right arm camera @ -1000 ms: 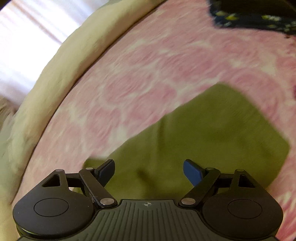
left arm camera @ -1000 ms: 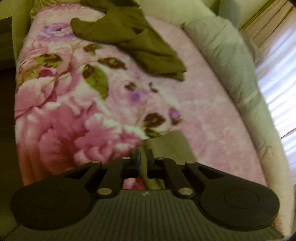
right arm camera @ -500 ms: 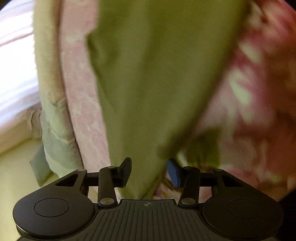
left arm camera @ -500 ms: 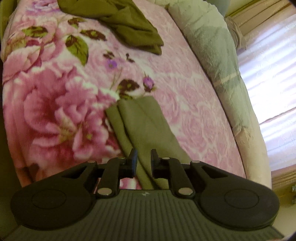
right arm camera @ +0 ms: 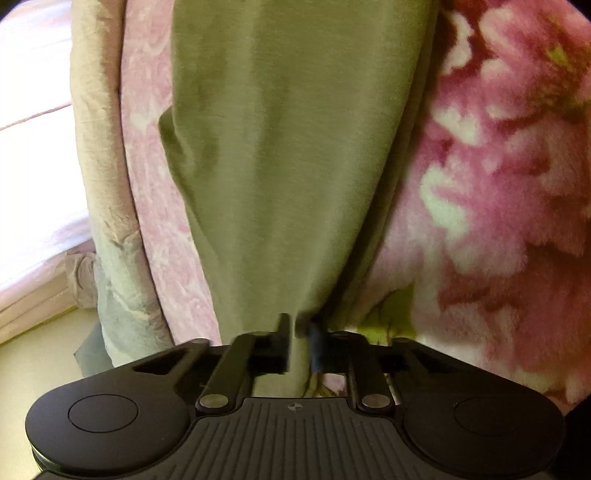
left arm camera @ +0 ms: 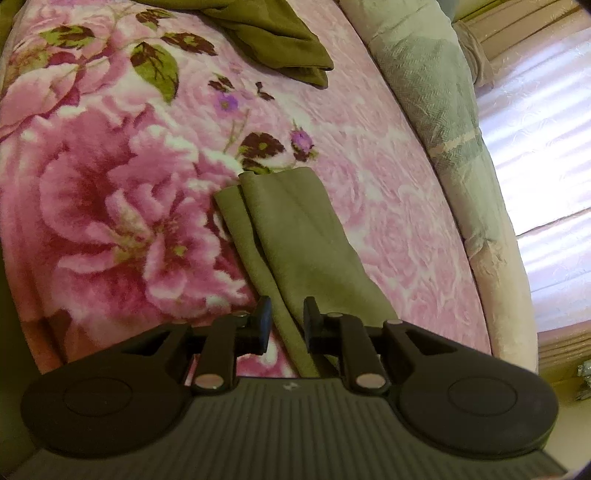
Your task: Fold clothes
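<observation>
An olive-green garment (left arm camera: pixel 295 236) lies folded into a long strip on the pink floral blanket (left arm camera: pixel 110 206). My left gripper (left arm camera: pixel 286 323) is closed on the near end of this strip, with a narrow gap filled by cloth. In the right wrist view the same olive garment (right arm camera: pixel 295 147) stretches away from me, and my right gripper (right arm camera: pixel 299 334) is shut on its bunched end. A second olive garment (left arm camera: pixel 273 33) lies crumpled at the far end of the bed.
A pale grey-green quilt (left arm camera: pixel 436 96) runs along the bed's right edge, also in the right wrist view (right arm camera: pixel 107 206). A bright curtained window (left arm camera: pixel 543 129) is beyond it. The bed's near left edge drops off into shadow.
My right gripper swung over the garment and closed on its end. My left gripper rose and drew back, its jaws parting slightly, and the garment now shows as a long folded strip.
</observation>
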Action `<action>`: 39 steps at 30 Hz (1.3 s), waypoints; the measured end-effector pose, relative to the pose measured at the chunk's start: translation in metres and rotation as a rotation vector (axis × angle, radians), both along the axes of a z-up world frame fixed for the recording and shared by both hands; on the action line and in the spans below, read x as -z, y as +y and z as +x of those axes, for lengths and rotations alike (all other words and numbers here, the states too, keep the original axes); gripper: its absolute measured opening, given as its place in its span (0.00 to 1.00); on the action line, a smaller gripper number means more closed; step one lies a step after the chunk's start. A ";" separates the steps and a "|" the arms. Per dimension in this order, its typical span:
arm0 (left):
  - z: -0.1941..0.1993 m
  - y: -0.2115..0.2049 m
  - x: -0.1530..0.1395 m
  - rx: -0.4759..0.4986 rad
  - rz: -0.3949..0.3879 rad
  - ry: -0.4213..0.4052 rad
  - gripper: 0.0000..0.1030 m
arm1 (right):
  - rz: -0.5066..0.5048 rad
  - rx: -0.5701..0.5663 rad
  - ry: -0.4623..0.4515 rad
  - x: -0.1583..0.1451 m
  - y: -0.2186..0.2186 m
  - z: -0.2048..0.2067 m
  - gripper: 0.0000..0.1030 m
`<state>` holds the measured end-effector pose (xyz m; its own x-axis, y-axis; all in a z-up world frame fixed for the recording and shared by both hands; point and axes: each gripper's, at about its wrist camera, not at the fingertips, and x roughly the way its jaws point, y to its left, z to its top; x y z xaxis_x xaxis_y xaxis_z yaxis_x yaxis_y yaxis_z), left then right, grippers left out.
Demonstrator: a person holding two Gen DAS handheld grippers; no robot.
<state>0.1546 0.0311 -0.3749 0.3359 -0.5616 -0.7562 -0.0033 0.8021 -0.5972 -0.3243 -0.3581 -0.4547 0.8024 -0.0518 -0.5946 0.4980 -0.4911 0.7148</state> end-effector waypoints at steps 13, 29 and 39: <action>0.035 -0.005 0.023 -0.055 -0.020 -0.007 0.14 | -0.096 -0.054 0.069 -0.015 0.007 0.003 0.10; 0.038 -0.002 0.022 0.129 0.131 -0.243 0.00 | -0.216 -0.175 0.179 -0.026 0.014 0.004 0.00; 0.018 -0.017 -0.016 0.216 0.312 -0.304 0.03 | -0.283 -0.183 0.328 -0.053 0.015 -0.036 0.39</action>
